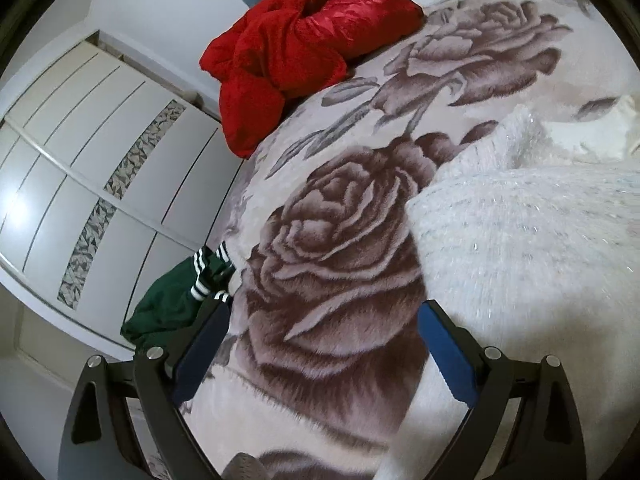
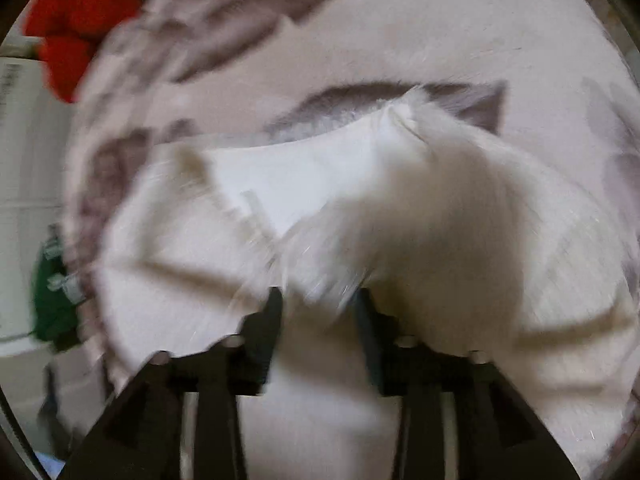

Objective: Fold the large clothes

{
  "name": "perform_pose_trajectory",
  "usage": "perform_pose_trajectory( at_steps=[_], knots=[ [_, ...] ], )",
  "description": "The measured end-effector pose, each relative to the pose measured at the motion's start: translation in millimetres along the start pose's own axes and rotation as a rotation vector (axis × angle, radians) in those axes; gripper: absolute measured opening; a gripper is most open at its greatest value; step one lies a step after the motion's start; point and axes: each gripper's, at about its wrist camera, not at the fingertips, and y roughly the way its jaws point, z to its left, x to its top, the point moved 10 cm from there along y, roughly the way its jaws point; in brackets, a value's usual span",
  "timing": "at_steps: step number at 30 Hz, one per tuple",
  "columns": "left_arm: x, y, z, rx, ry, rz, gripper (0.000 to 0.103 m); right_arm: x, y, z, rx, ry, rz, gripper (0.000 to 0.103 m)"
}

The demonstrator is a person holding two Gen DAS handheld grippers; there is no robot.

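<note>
A fluffy white garment (image 2: 400, 208) lies on the rose-print blanket (image 1: 340, 248), its smooth lining showing only in the blurred right view, where the right gripper (image 2: 318, 300) clamps a fold. The left gripper (image 1: 320, 320) hangs released beside the garment; the left view alone shows a wardrobe (image 1: 80, 152).

Readable text: none in either view.
Green garment (image 1: 168, 300): three white stripes, with no letters or logo legible.
Blanket (image 1: 340, 248): a printed rose pattern only, no words.
Wardrobe (image 1: 80, 160): patterned strips on the doors, no label.
Right wrist view: too blurred to show any lettering.
</note>
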Motion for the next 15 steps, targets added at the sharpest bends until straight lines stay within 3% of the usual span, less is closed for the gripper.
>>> perform_pose_trajectory(
  at_steps=[2, 3, 7, 10, 15],
  knots=[
    [-13, -14, 8, -0.014, -0.011, 0.02, 0.097, -25, -40, -23, -0.001, 0.014, -0.032, 0.058],
    [-20, -21, 11, -0.022, -0.017, 0.035, 0.097, -51, -68, -49, -0.031, 0.026, -0.055, 0.058],
    [-52, -63, 11, -0.066, -0.041, 0.089, 0.097, -128, -107, -139, -0.202, 0.087, -0.037, 0.06],
    [-76, -90, -9, -0.095, -0.018, 0.121, 0.097, -169, -90, -176, -0.267, 0.07, 0.061, 0.06],
    [-103, -119, -59, -0.128, 0.038, 0.149, 0.097, -160, -32, -172, -0.292, -0.122, 0.099, 0.06]
  ],
)
